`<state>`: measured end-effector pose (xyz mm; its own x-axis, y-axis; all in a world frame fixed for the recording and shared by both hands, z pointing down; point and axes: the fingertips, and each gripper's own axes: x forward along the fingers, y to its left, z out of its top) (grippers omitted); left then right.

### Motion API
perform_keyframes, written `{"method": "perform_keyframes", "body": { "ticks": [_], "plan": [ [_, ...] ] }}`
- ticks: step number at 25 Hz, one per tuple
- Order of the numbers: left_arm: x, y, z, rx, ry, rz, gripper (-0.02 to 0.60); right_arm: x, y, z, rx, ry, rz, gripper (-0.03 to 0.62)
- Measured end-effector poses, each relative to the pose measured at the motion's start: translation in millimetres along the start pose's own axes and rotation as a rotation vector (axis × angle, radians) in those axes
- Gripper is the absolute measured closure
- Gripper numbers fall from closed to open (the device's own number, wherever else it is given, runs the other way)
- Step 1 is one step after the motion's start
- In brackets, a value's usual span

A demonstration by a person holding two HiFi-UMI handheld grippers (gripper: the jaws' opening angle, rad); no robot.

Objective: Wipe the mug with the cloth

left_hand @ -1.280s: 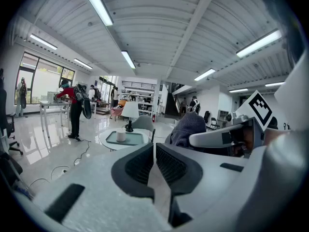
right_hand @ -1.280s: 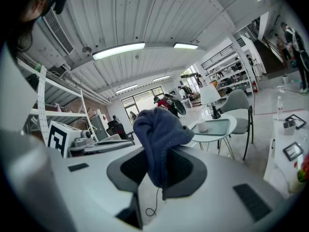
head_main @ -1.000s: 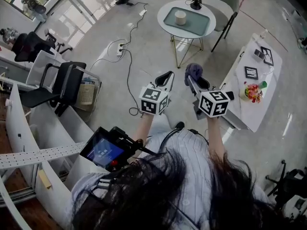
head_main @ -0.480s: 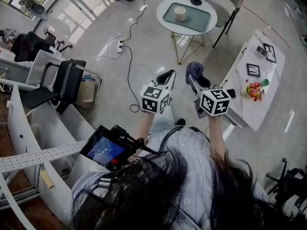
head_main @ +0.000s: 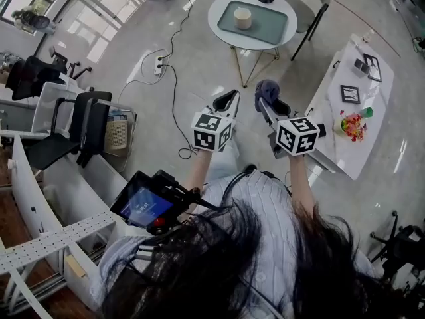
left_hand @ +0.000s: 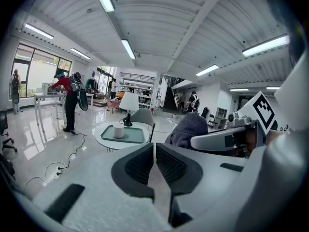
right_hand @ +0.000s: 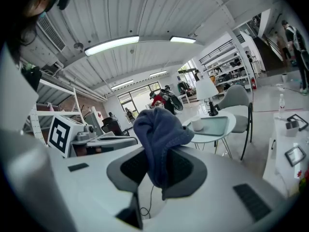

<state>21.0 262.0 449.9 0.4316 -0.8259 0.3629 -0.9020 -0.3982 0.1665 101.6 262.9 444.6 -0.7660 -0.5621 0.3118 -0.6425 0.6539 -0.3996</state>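
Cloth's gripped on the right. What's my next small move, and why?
Probably move closer to the round table: the mug stands far ahead on its tray, the right hand-held gripper clamps the blue cloth, and the left hand-held gripper is shut, empty.

At the upper middle of the head view, a round white desk (head_main: 214, 17) carries a green tray (head_main: 267, 24). A pale mug (head_main: 243, 17) stands on the tray's left part.

— Head view?
— Item one: worn on my head, facing steeply down, my left gripper (head_main: 229, 99) and right gripper (head_main: 265, 105) near.
— Gripper views?
— Items two, three: one riding each gripper, close behind its jaws, facing level. All three share the round table (head_main: 222, 28).
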Motion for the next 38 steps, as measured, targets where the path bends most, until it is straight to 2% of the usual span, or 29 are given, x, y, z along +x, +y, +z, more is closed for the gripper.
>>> {"method": "perform_keyframes", "body": {
  "ticks": [8, 16, 20, 27, 38],
  "plan": [
    [43.8, 57.7, 19.7, 0.034, 0.034, -0.039, 0.561, 64.8, -21.7, 24.8, 0.012, 0.034, -0.020, 0.499],
    [85.0, 129.2, 44.1, 0.027, 0.068, -0.082, 0.561, 139.4, -40.3, 54.1, 0.042, 0.058, -0.056, 0.499],
    [94.8, 140.1, 47.5, 0.033, 0.075, -0.105, 0.561, 150.7, -43.6, 60.3, 0.040, 0.064, -0.073, 0.499],
    [124.8, 187.6, 60.9, 0.029, 0.083, -0.148, 0.561, 198.1, -54.8, 83.4, 0.032, 0.068, -0.118, 0.499],
    [153.1, 220.0, 73.9, 0.028, 0.087, -0.198, 0.561, 229.8, -75.0, 105.1, 0.031, 0.063, -0.182, 0.499]
  ]
}}
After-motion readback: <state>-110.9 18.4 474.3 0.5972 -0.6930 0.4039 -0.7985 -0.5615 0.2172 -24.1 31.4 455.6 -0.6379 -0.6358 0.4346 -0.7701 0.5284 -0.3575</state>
